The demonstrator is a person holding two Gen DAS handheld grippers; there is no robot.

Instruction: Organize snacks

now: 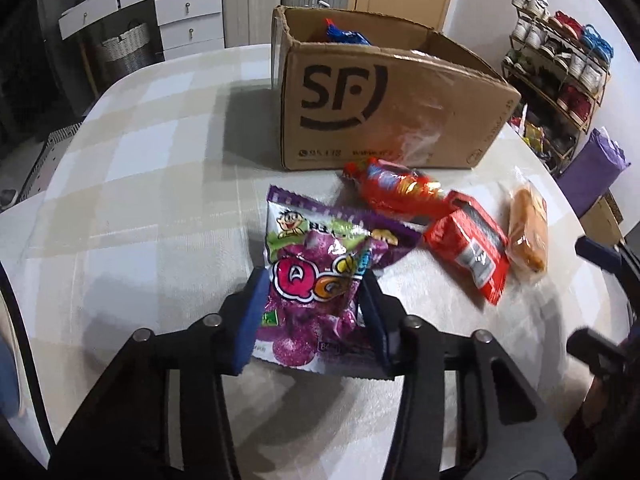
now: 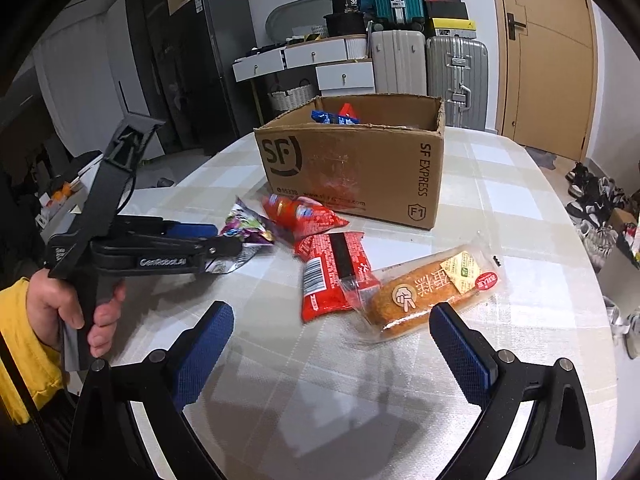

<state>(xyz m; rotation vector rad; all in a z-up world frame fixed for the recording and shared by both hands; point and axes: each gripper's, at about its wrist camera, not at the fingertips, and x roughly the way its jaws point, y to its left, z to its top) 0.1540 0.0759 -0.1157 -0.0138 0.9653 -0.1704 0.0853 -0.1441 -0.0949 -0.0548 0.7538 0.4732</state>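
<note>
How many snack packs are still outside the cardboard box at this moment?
4: the purple gummy bag clamped in the left gripper, then the orange-red bag, the red pack and the bread roll on the table. Others may be hidden.

My left wrist camera looks close along its fingers over the pale checked tablecloth (image 1: 140,184) toward the brown cardboard SF box (image 1: 384,120), while my right wrist camera views the same box (image 2: 352,164) and cloth (image 2: 500,208) from farther right.
</note>
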